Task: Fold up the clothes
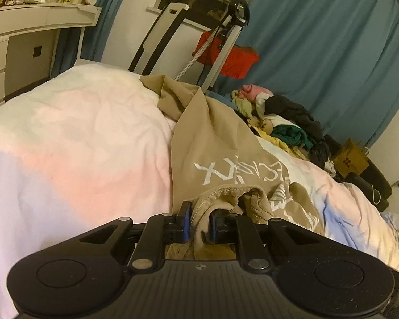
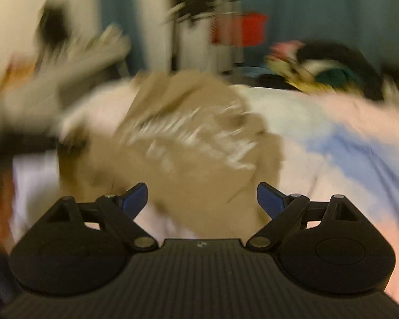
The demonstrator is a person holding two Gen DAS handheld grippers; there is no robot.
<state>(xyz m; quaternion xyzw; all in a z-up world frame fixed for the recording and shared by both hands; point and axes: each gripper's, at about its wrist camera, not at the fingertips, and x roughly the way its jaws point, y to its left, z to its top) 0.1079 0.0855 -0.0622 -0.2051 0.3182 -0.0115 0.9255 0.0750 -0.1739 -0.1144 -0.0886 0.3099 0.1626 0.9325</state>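
Observation:
A tan garment with white lettering [image 1: 212, 146] lies stretched across the bed's pale pink and white duvet [image 1: 79, 146]. My left gripper [image 1: 200, 220] is shut on the tan garment's ribbed edge, which bunches between the blue pads. In the blurred right wrist view the same tan garment [image 2: 194, 143] lies crumpled on the duvet [image 2: 332, 138] just ahead of my right gripper [image 2: 202, 199], which is open and empty with its blue fingertips [image 2: 135, 199] wide apart over the cloth.
A pile of mixed clothes [image 1: 284, 122] sits at the far right of the bed. Behind stand a folding rack [image 1: 226, 40] with a red item, blue curtains [image 1: 332, 40], a white dresser [image 1: 26, 32] at left and a cardboard box [image 1: 351, 159].

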